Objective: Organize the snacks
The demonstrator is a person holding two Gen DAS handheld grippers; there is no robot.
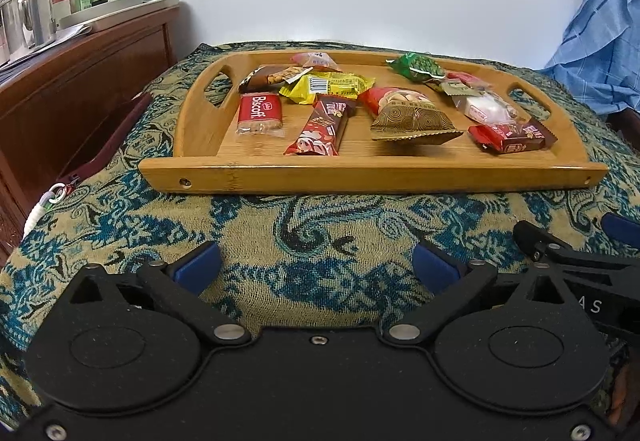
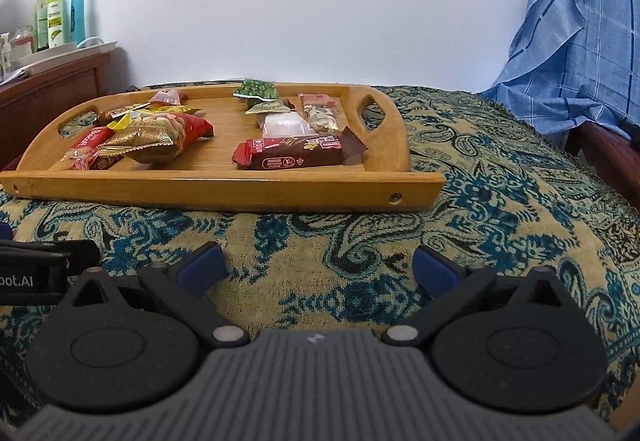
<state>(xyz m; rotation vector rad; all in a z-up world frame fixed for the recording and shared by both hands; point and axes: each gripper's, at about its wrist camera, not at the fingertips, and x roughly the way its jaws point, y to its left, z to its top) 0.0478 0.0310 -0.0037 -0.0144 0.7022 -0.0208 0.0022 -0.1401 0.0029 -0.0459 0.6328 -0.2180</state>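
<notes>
1. The left tongs (image 1: 316,267) stand released, blue pads wide apart with nothing between them, low over the patterned cloth (image 1: 320,233).
2. The right tongs (image 2: 318,267) are likewise spread and empty.
3. The snacks lie in the wooden tray (image 1: 360,177) ahead: a Biscoff pack (image 1: 259,115) at its left, a peanut bag (image 1: 404,115) mid-tray, a green pea packet (image 2: 256,89) at the back.

A wooden tray (image 1: 360,177) with cut-out handles lies flat on the patterned cloth, holding a loose scatter of wrapped snacks. On its left part lie a red Biscoff biscuit (image 1: 259,113), a yellow packet (image 1: 328,86) and a long brown-and-red bar (image 1: 320,127); a gold-and-red peanut bag (image 1: 404,115) lies mid-tray. To the right lie a green pea packet (image 1: 418,67), a clear white packet (image 1: 486,107) and a dark red bar (image 1: 512,137).
</notes>
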